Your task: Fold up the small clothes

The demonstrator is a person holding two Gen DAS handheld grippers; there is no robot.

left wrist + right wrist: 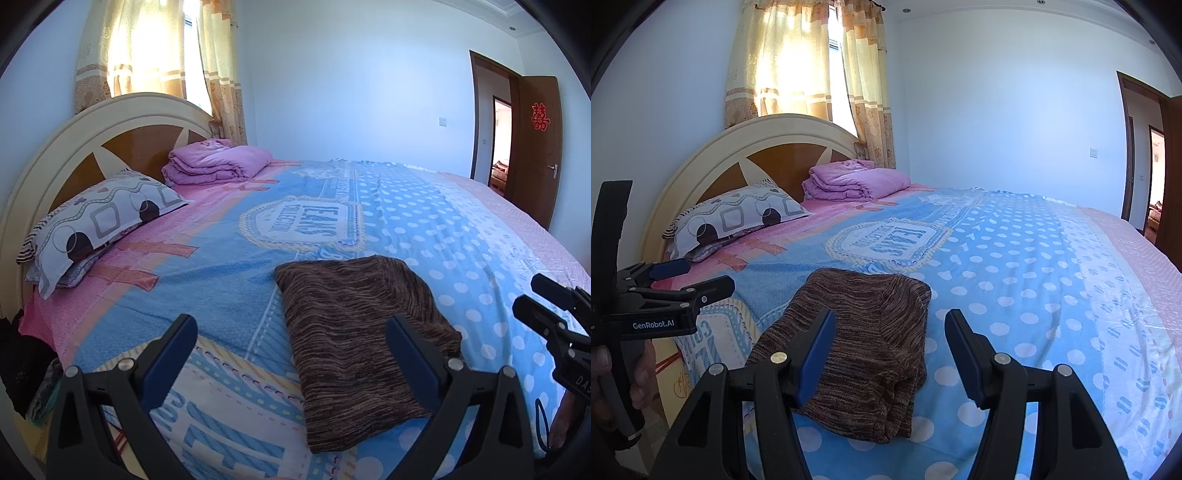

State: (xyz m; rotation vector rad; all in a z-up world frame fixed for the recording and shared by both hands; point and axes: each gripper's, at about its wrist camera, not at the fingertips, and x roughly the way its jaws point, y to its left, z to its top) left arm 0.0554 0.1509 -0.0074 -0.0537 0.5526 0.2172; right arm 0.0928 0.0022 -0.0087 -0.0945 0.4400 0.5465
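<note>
On the bed (424,206), blue polka-dot cover spread flat, cream headboard (713,158) behind, patterned pillow (99,218) and folded purple blanket (218,162) at the head end. Brown striped knit garment (354,332) lies folded on the cover near the front edge. Left hand-held gripper (291,347) wide apart, empty, above the garment's near side. Right hand-held gripper (890,354) also spread, empty, garment under its left finger.
</note>
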